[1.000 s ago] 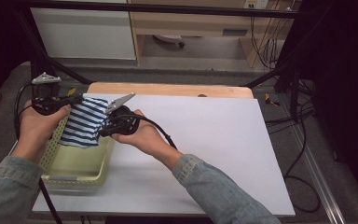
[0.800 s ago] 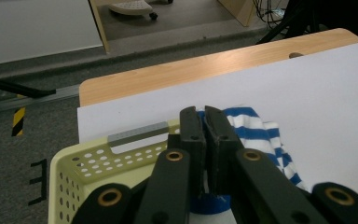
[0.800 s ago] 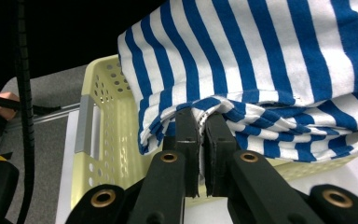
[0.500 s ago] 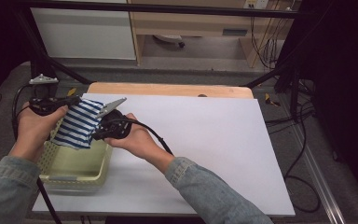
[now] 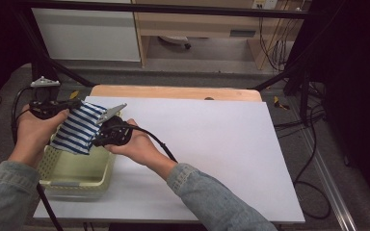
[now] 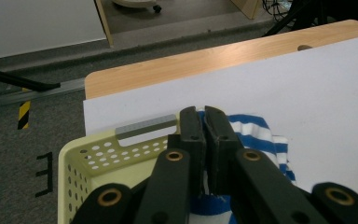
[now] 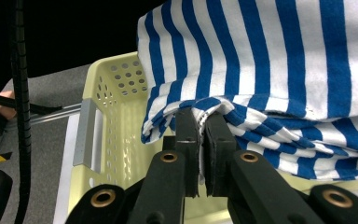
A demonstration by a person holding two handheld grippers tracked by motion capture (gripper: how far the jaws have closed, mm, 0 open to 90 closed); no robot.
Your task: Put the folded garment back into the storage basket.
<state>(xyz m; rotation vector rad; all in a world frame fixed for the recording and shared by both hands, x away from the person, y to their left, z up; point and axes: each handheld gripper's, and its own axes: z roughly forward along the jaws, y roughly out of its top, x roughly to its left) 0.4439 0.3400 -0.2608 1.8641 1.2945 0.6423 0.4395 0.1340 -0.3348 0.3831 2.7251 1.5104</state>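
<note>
A folded blue-and-white striped cloth (image 5: pixel 77 127) hangs between both grippers over the far end of a pale yellow perforated basket (image 5: pixel 58 168). My left gripper (image 5: pixel 72 105) is shut on the cloth's far left edge; in the left gripper view its jaws (image 6: pixel 204 116) are pressed together with striped cloth (image 6: pixel 256 133) behind them. My right gripper (image 5: pixel 99 137) is shut on the near right edge. From the right gripper view, the cloth's folded layers (image 7: pixel 279 70) are pinched at the tips of the right gripper (image 7: pixel 201 122), with the basket (image 7: pixel 116 107) below.
The basket sits at the left edge of a white table top (image 5: pixel 221 144), whose wooden edge (image 5: pixel 173 91) runs along the far side. Floor, black frame legs and cables surround the table. Cables trail from both grippers.
Both hands have carried the striped cloth a little left and down, so it now hangs lower over the basket. The grips have not changed.
</note>
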